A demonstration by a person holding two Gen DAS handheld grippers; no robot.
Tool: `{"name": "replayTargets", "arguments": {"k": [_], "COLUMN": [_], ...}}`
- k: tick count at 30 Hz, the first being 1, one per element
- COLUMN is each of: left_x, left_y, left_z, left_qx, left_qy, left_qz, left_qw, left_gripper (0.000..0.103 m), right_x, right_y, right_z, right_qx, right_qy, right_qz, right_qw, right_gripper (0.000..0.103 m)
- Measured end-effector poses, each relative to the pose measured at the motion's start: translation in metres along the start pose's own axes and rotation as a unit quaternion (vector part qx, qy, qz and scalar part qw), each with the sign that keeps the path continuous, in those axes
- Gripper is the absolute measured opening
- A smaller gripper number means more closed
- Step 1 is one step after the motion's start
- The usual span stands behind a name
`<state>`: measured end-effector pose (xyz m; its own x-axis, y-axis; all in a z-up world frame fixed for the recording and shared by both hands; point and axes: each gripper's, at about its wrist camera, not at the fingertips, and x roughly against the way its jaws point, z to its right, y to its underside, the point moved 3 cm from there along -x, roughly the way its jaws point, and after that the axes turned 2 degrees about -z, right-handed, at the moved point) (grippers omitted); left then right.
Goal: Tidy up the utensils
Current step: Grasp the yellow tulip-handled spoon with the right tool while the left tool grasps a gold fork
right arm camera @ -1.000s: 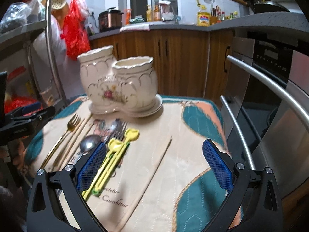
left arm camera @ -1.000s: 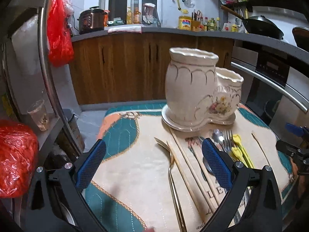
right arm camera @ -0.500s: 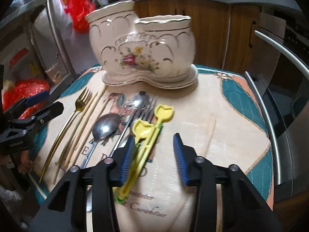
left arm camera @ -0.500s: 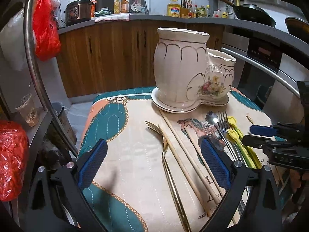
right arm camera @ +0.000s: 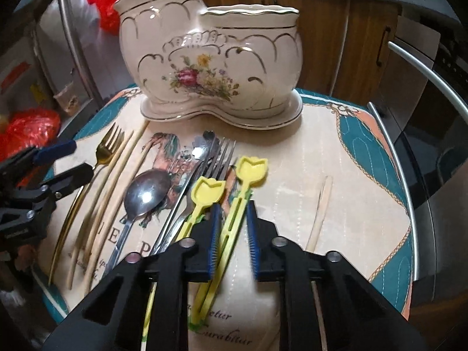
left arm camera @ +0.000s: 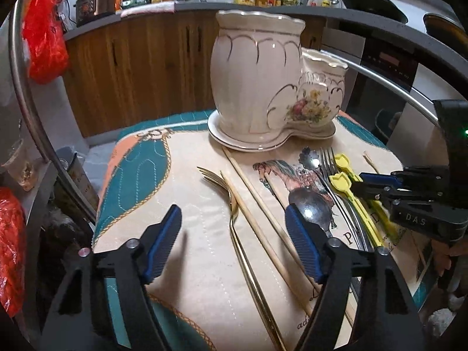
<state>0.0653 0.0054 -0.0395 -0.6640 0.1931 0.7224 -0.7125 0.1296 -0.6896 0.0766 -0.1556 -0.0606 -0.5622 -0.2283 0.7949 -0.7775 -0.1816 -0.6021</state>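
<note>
Right tongs (right arm camera: 232, 231), wide a second ago, now narrow around the yellow tulip pick (right arm camera: 234, 219) without visibly pinching it—first grasp imminent; left tongs (left arm camera: 234, 242) stay spread.

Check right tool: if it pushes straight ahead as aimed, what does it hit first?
Likely the yellow tulip-handled utensil: its stem already lies between the right tool pads. Further on the same line sits the ceramic holder. Depth is hard to judge through the fisheye.

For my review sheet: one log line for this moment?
right gripper: open, straddling yellow tulip utensil | left gripper: open, idle | holder: nothing visible inside
</note>
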Motion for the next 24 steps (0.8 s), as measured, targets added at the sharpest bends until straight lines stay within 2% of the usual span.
{"name": "replayTargets", "arguments": {"k": [2, 4, 8, 16, 20, 24], "left_x": [-0.004, -0.007, -0.011, -0.022, -0.025, -0.019], "left_y": [-0.001, -0.002, -0.006, -0.012, -0.012, -0.012], "left_z": [-0.001, -0.004, -0.004, -0.013, -0.012, -0.010], "left_qx": [0.007, 0.018, 0.018, 0.041, 0.045, 0.044], "left_qy": [0.009, 0.014, 0.022, 0.028, 0.040, 0.033], "left_qz": [-0.009, -0.014, -0.018, -0.036, -0.043, -0.026], "left_qw": [0.9999, 0.9996, 0.9994, 0.9981, 0.9972, 0.9981], "left_gripper": [0.055, 0.052, 0.034, 0.022, 0.004, 0.003], "right_x": [0.001, 0.004, 0.005, 0.005, 0.009, 0.013], "right_y": [0.002, 0.004, 0.005, 0.007, 0.007, 0.007], "right_z": [0.003, 0.006, 0.009, 0.014, 0.015, 0.016], "right_qx": [-0.007, -0.010, -0.014, -0.028, -0.031, -0.031], "right_qy": [-0.007, -0.012, -0.022, -0.048, -0.054, -0.057], "right_qz": [0.006, 0.011, 0.019, 0.028, 0.036, 0.047], "right_qw": [1.000, 1.000, 0.999, 0.998, 0.997, 0.997], "right_gripper": [0.011, 0.011, 0.011, 0.011, 0.011, 0.011]}}
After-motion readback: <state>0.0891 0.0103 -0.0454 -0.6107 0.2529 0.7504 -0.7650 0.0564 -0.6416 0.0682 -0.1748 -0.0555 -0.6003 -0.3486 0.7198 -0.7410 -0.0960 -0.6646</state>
